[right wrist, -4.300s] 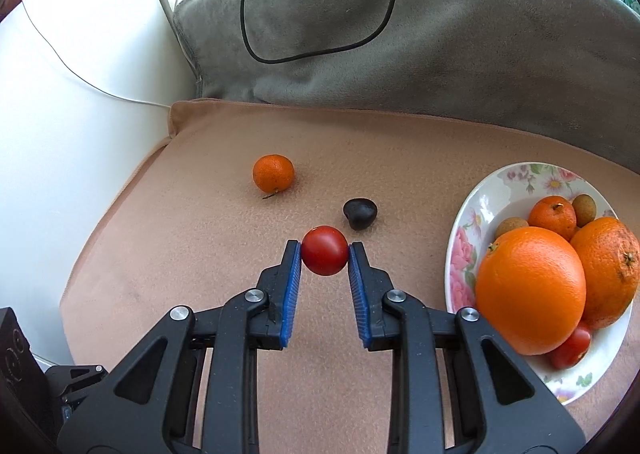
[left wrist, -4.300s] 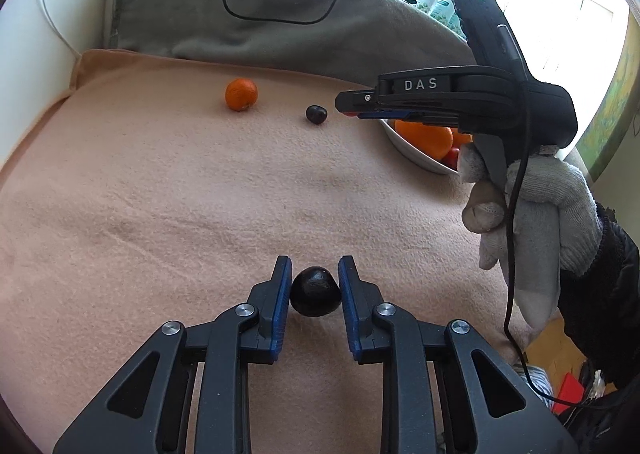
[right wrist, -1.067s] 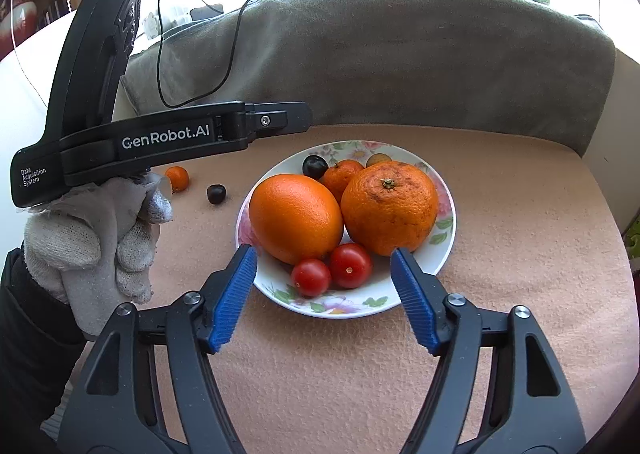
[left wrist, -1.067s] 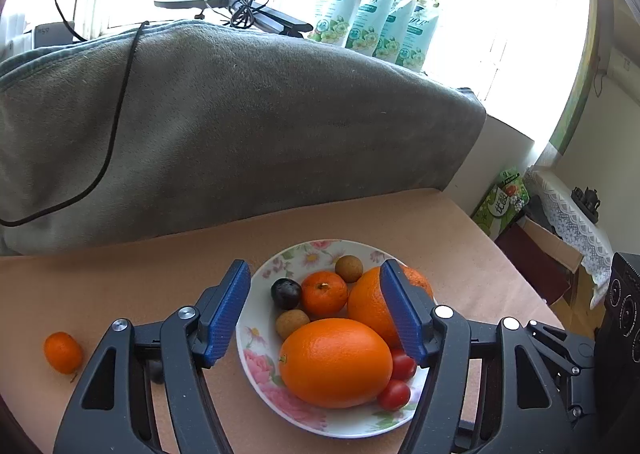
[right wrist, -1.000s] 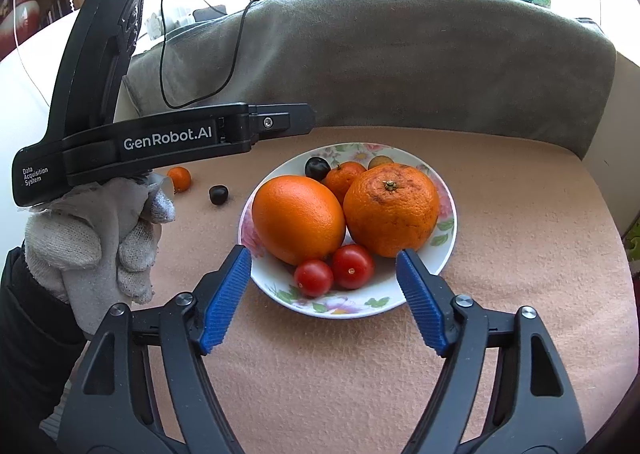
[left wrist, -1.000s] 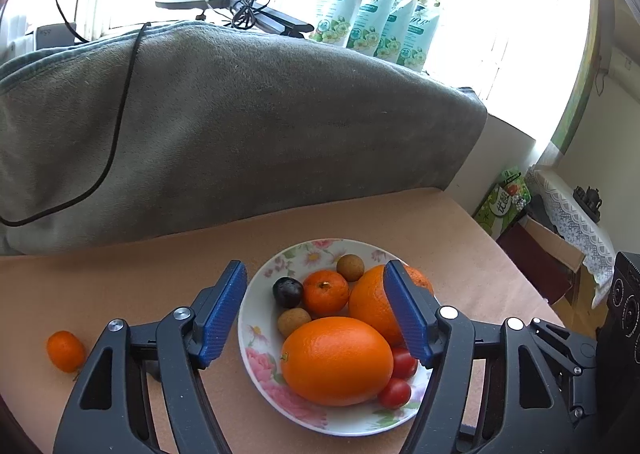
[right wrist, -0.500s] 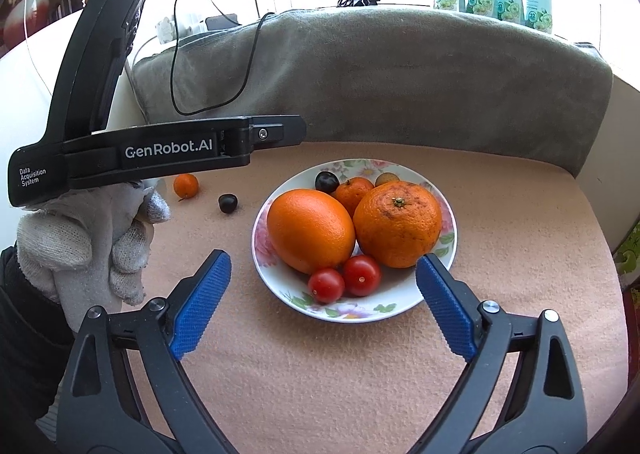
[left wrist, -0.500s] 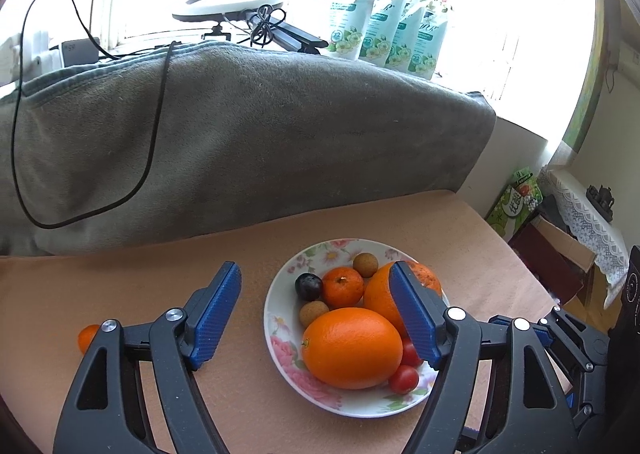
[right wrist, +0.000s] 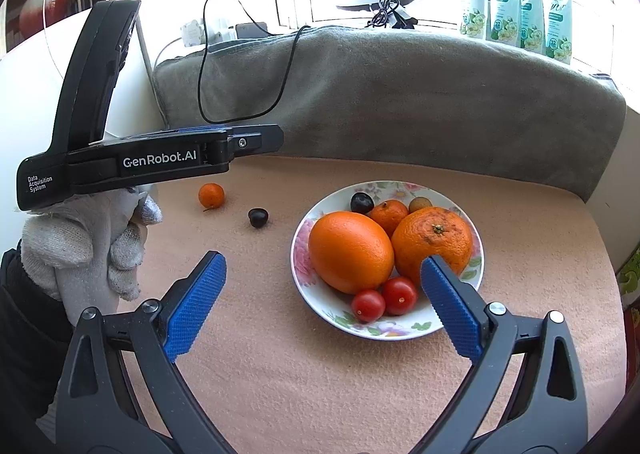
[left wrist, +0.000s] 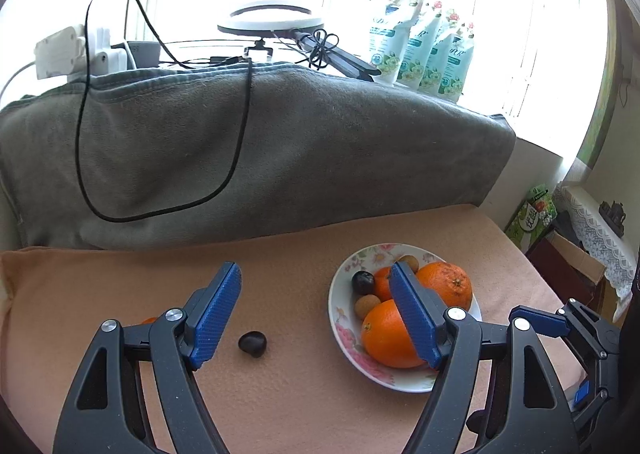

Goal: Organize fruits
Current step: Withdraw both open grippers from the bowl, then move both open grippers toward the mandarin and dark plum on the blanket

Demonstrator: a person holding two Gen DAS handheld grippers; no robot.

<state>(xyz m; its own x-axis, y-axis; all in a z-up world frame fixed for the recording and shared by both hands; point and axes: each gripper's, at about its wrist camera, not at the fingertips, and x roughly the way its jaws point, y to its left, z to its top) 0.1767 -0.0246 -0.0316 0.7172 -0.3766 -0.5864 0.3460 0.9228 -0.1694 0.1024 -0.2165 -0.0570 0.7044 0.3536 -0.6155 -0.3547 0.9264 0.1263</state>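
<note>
Most of the fruit already sits in the flowered plate [right wrist: 478,254]: two big oranges, a mandarin, two cherry tomatoes [right wrist: 384,300], a dark plum and small brown fruits. Two pieces are left out on the peach-covered counter [right wrist: 360,394]: a dark plum-like fruit [left wrist: 253,343] and a small tangerine [right wrist: 211,195].

The left gripper [left wrist: 316,316] has its fingers fairly wide with nothing held; the loose dark fruit lies ahead between them, close to the left finger, and the plate sits behind the right finger. The right gripper [right wrist: 324,304] is opening, its fingers spread very wide and empty, the plate's near rim and the tomatoes ahead between them.

By my reading this is the gap between drops. Next the left gripper should centre on the dark fruit, descend and close gently; the tangerine waits beyond its left finger
</note>
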